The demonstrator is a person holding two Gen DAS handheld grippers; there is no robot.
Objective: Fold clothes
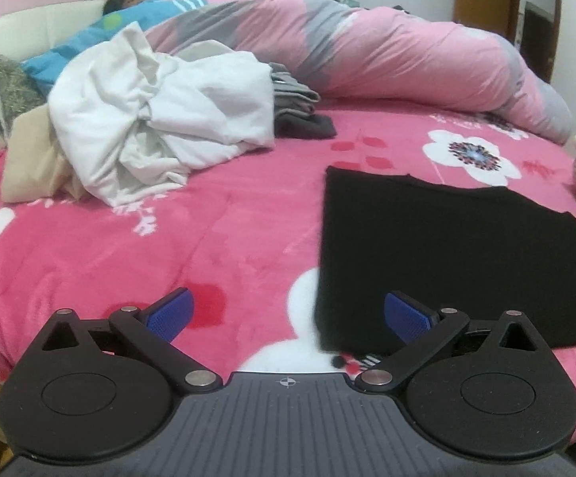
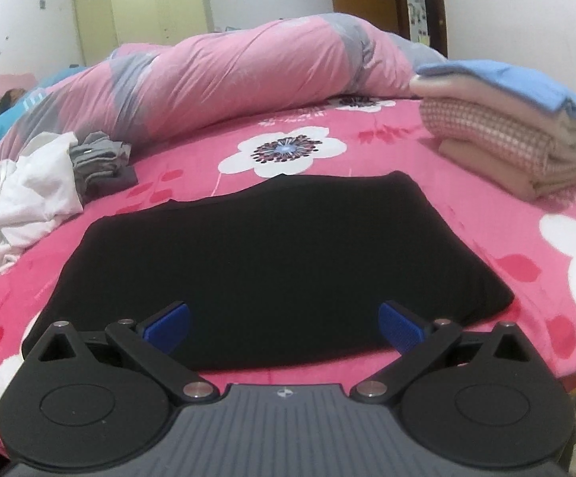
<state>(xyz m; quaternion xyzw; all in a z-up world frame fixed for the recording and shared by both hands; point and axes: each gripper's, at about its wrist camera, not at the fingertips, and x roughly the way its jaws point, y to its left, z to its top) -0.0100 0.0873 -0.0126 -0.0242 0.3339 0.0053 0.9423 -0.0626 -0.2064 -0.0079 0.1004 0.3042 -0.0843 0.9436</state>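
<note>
Black garment (image 2: 272, 262) lies folded flat on the bedspread (image 2: 367, 147); both grippers' jaws released.

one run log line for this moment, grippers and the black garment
phase: between folds | left gripper: open, empty, at black garment's left edge | right gripper: open, empty, over its near edge | black garment: flat on bed | folded stack: right

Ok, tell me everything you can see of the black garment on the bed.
The black garment is plain dark cloth, soft-looking, no print or seams visible. It lies flat and smooth as a roughly rectangular shape on the pink floral bedspread, near the bed's front edge. Nothing rests on it. Both tools, left and right, are open and hold nothing.
</note>
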